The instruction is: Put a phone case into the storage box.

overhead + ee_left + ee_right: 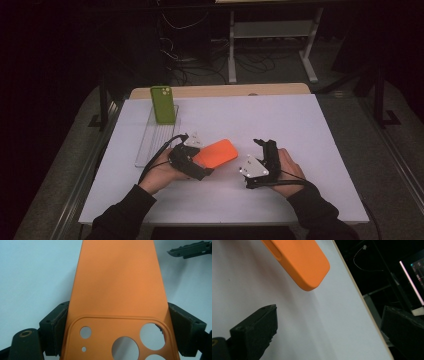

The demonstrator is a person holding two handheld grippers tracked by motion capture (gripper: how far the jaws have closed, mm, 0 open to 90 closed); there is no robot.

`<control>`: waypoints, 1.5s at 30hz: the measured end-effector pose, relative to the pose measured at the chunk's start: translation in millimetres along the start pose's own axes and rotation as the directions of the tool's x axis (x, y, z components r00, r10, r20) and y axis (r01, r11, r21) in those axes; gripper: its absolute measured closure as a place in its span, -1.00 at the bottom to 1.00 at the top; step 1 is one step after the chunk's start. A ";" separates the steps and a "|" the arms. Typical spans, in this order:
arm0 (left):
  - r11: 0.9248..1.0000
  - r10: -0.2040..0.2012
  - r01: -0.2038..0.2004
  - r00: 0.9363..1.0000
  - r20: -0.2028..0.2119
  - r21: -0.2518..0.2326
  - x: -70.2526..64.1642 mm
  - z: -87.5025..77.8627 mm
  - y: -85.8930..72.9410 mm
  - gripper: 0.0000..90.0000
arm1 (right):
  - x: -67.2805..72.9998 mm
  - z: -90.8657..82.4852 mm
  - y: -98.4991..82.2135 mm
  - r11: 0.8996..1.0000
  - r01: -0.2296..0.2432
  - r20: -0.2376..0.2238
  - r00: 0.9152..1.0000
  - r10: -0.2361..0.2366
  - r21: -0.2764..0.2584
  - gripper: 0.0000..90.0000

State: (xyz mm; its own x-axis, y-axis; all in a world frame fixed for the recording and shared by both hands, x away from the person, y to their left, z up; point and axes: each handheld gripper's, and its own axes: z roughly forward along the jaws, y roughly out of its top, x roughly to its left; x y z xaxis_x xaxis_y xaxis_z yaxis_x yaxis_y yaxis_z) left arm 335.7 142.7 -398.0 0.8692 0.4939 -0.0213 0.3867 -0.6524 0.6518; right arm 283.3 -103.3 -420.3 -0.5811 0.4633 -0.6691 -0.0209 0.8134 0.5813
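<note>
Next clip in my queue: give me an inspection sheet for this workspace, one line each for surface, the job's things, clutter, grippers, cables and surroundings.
Surface: white table top, wooden strip along its far edge.
Job's things: orange phone case, held by its camera-cutout end across its width, far end free above the table.
Clutter: green phone case standing at the far end of a clear tray.
Grippers: left gripper shut on the orange phone case; right gripper open, nothing between its jaws, beside the case.
Cables: black cable trailing from the left gripper over the tray; loose cables on the floor beyond.
Surroundings: dark room, white table legs behind.
</note>
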 end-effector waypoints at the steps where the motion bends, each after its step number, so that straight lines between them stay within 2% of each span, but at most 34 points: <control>1: 1.000 0.002 -0.002 1.000 0.001 0.002 -0.1 0.1 -0.1 -0.66 | -0.4 -0.2 -0.1 0.999 0.051 0.009 0.999 -0.051 0.011 -0.99; 2: 1.000 0.011 -0.011 1.000 0.002 0.005 0.2 -0.1 0.2 -0.66 | 0.3 0.2 0.1 0.997 0.077 0.016 0.997 -0.078 0.010 -0.99; 4: 1.000 0.007 -0.007 1.000 0.004 0.005 -0.4 0.0 0.3 -0.66 | 4.1 0.8 1.1 0.996 0.090 0.030 0.995 -0.090 0.007 -0.99; 6: 1.000 0.003 -0.003 1.000 0.003 0.004 -0.8 -0.1 0.1 -0.66 | 4.9 1.3 2.0 0.988 0.155 0.044 0.987 -0.155 -0.002 -0.99; 8: 1.000 -0.016 0.016 1.000 0.003 -0.011 -2.0 0.8 0.0 -0.66 | 6.6 0.5 3.7 0.983 0.184 0.053 0.982 -0.183 -0.005 -0.99; 9: 1.000 -0.019 0.019 1.000 0.004 -0.011 -2.1 0.8 0.0 -0.66 | 8.5 -0.2 4.6 0.984 0.176 0.056 0.983 -0.176 0.000 -0.99; 11: 1.000 -0.023 0.023 1.000 0.008 -0.008 -2.2 0.5 -0.1 -0.66 | 9.8 0.2 5.4 0.979 0.206 0.067 0.976 -0.205 0.000 -0.99; 14: 1.000 -0.001 0.001 1.000 0.009 0.005 -0.9 -0.7 0.0 -0.66 | 12.6 -0.4 6.6 0.972 0.234 0.085 0.969 -0.234 0.012 -0.99; 15: 1.000 -0.013 0.013 1.000 0.009 -0.003 -1.8 -0.3 0.1 -0.66 | 13.2 -0.5 6.9 0.969 0.247 0.085 0.965 -0.247 0.015 -0.99; 17: 1.000 0.010 -0.010 1.000 0.008 0.012 -0.3 -1.5 0.2 -0.66 | 14.1 -0.5 7.3 0.958 0.285 0.098 0.954 -0.285 0.014 -0.99; 20: 1.000 0.015 -0.015 1.000 0.006 0.014 0.1 -2.3 0.5 -0.66 | 16.7 -0.6 8.3 0.944 0.330 0.122 0.936 -0.329 0.014 -0.99; 21: 1.000 0.014 -0.014 1.000 0.005 0.012 0.0 -2.3 0.6 -0.66 | 17.8 -0.5 8.5 0.937 0.349 0.139 0.927 -0.347 0.012 -0.99; 23: 1.000 0.001 -0.001 1.000 0.001 0.003 -1.2 -2.3 1.1 -0.66 | 20.3 -1.0 9.4 0.933 0.360 0.142 0.923 -0.358 0.014 -0.99; 24: 1.000 -0.013 0.013 1.000 0.003 -0.015 -2.4 -1.8 1.6 -0.66 | 23.1 -0.5 9.5 0.941 0.337 0.153 0.930 -0.335 0.009 -0.99; 25: 1.000 -0.011 0.011 1.000 0.004 -0.017 -2.5 -2.2 2.1 -0.66 | 23.4 -0.3 10.5 0.937 0.350 0.165 0.924 -0.345 0.002 -0.99; 27: 1.000 -0.021 0.021 1.000 0.009 -0.021 -4.1 -2.8 2.9 -0.66 | 26.4 -0.4 11.3 0.934 0.356 0.156 0.922 -0.354 0.013 -0.99; 28: 1.000 -0.017 0.017 1.000 0.012 -0.024 -4.4 -2.7 3.4 -0.66 | 27.0 -0.3 12.1 0.930 0.367 0.142 0.920 -0.366 0.015 -0.99; 29: 1.000 -0.021 0.021 1.000 0.014 -0.022 -5.5 -2.7 3.7 -0.66 | 27.9 0.2 13.1 0.927 0.376 0.147 0.916 -0.373 0.011 -0.99; 31: 1.000 -0.017 0.017 1.000 0.017 -0.026 -7.1 -2.4 4.5 -0.66 | 28.7 1.2 15.9 0.915 0.404 0.166 0.902 -0.398 0.001 -0.99; 32: 1.000 0.004 -0.004 1.000 0.018 -0.011 -6.5 -3.1 5.0 -0.66 | 30.7 1.3 16.6 0.919 0.394 0.177 0.905 -0.388 0.000 -0.99; 33: 1.000 0.003 -0.003 1.000 0.020 -0.011 -7.5 -2.7 5.2 -0.66 | 31.8 1.2 17.6 0.916 0.401 0.179 0.901 -0.394 0.000 -0.99; 34: 1.000 -0.004 0.004 1.000 0.023 -0.017 -9.1 -2.3 5.6 -0.66 | 30.9 1.8 18.7 0.900 0.437 0.180 0.885 -0.430 0.000 -0.98; 35: 1.000 0.012 -0.012 1.000 0.021 -0.010 -9.0 -2.5 6.0 -0.66 | 31.3 2.0 19.8 0.893 0.450 0.186 0.878 -0.442 0.000 -0.96; 37: 1.000 0.001 0.000 1.000 0.027 -0.016 -11.2 -1.7 6.3 -0.66 | 33.0 1.3 22.2 0.887 0.461 0.197 0.870 -0.452 0.000 -0.92; 38: 1.000 0.014 -0.014 0.999 0.028 -0.011 -11.1 -2.0 6.7 -0.66 | 34.4 1.6 22.9 0.886 0.463 0.200 0.869 -0.452 -0.008 -0.90; 40: 1.000 0.004 -0.004 0.999 0.032 -0.020 -13.5 -1.4 7.1 -0.66 | 36.7 1.8 24.8 0.882 0.470 0.212 0.864 -0.457 -0.015 -0.87; 41: 1.000 0.015 -0.015 0.999 0.032 -0.012 -13.7 -2.0 7.7 -0.66 | 38.0 1.7 25.7 0.878 0.478 0.213 0.860 -0.464 -0.014 -0.86; 42: 0.999 -0.005 0.006 0.999 0.032 -0.031 -16.2 -0.8 7.8 -0.66 | 39.6 2.0 26.1 0.871 0.491 0.218 0.852 -0.476 -0.016 -0.83; 43: 1.000 0.024 -0.023 0.999 0.034 -0.012 -14.8 -1.9 8.4 -0.66 | 42.5 2.9 26.5 0.881 0.471 0.249 0.858 -0.449 -0.034 -0.80; 44: 1.000 0.002 -0.001 0.999 0.037 -0.029 -16.8 -0.6 8.3 -0.66 | 43.7 3.3 27.2 0.874 0.485 0.255 0.849 -0.462 -0.033 -0.76; 45: 1.000 0.016 -0.016 0.999 0.036 -0.019 -16.3 -1.1 8.4 -0.66 | 45.3 3.7 27.5 0.869 0.494 0.265 0.843 -0.469 -0.032 -0.71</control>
State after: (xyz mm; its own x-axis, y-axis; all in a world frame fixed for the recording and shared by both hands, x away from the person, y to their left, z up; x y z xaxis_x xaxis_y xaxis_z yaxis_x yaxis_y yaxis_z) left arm 324.5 129.8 -391.3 0.8859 0.4623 -0.0378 0.3672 -0.6492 0.6661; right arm 259.4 -58.6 -436.3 -0.2644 0.1018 -0.9590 -0.3309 0.9245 0.1893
